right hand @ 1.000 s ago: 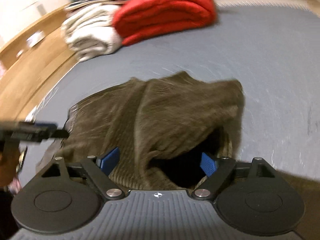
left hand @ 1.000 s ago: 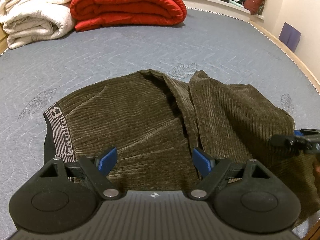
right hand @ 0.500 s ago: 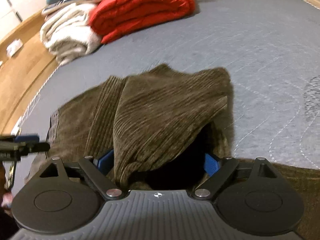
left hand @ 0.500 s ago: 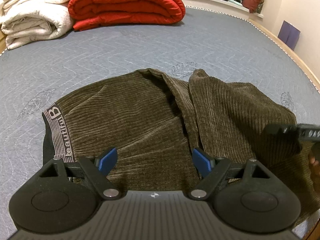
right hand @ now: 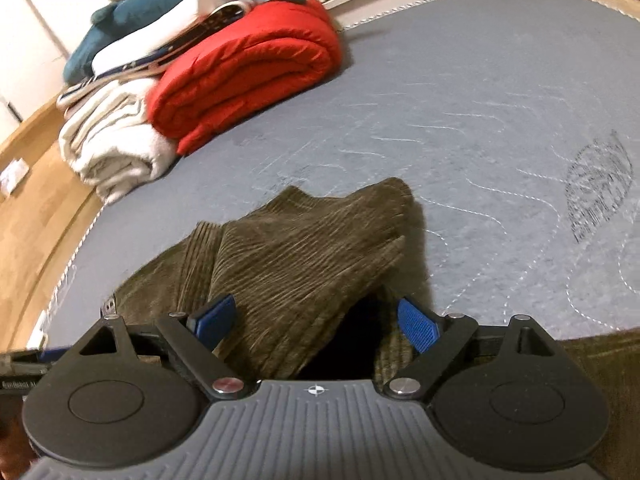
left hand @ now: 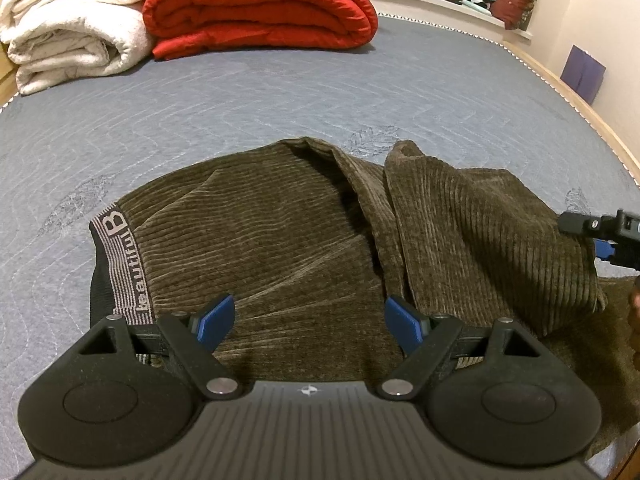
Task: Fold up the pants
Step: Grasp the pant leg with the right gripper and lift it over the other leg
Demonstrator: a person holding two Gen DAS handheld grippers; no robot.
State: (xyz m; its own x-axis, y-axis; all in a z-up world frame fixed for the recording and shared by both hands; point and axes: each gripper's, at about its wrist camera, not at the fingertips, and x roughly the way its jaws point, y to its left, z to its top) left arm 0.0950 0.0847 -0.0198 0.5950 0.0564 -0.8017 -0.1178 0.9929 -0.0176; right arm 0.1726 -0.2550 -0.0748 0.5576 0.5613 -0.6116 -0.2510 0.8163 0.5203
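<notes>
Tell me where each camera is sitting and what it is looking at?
Left wrist: on the left tongs, looking down over the brown pants toward the red blanket; own open blue fingers show, with the right tongs at the edge.
Right wrist: on the right tongs, over the pants' folded corner; own open fingers show.
Both share: pants, red blanket, white blanket, grey bed.
</notes>
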